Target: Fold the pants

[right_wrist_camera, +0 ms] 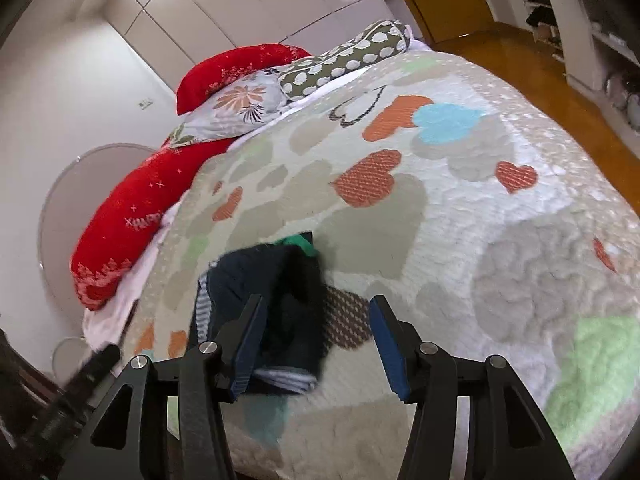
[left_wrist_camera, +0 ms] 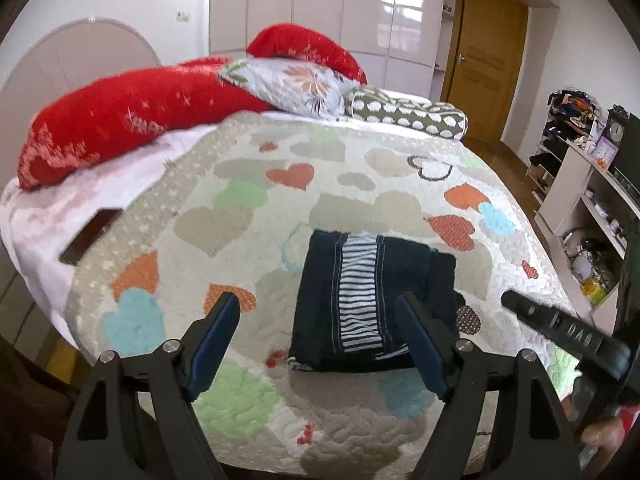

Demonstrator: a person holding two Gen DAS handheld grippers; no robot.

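Note:
Dark navy pants [left_wrist_camera: 360,300] with a white-striped side band lie folded into a compact rectangle on the heart-patterned quilt [left_wrist_camera: 248,184]. My left gripper [left_wrist_camera: 318,304] hovers above their near left part, open, with nothing between its blue pads. In the right wrist view the same pants [right_wrist_camera: 280,300] lie just beyond the fingers, a green lining showing at their far corner. My right gripper [right_wrist_camera: 316,312] is open over the pants' right edge, its pads not touching the cloth. A finger of the right gripper [left_wrist_camera: 560,328] shows at the right in the left wrist view.
Red pillows [left_wrist_camera: 120,120], a floral pillow [left_wrist_camera: 296,84] and a dotted bolster [left_wrist_camera: 404,116] lie at the head of the bed. White shelves [left_wrist_camera: 584,200] with clutter stand to the right, across a wooden floor [right_wrist_camera: 540,60]. A dark flat object [left_wrist_camera: 90,236] rests at the quilt's left edge.

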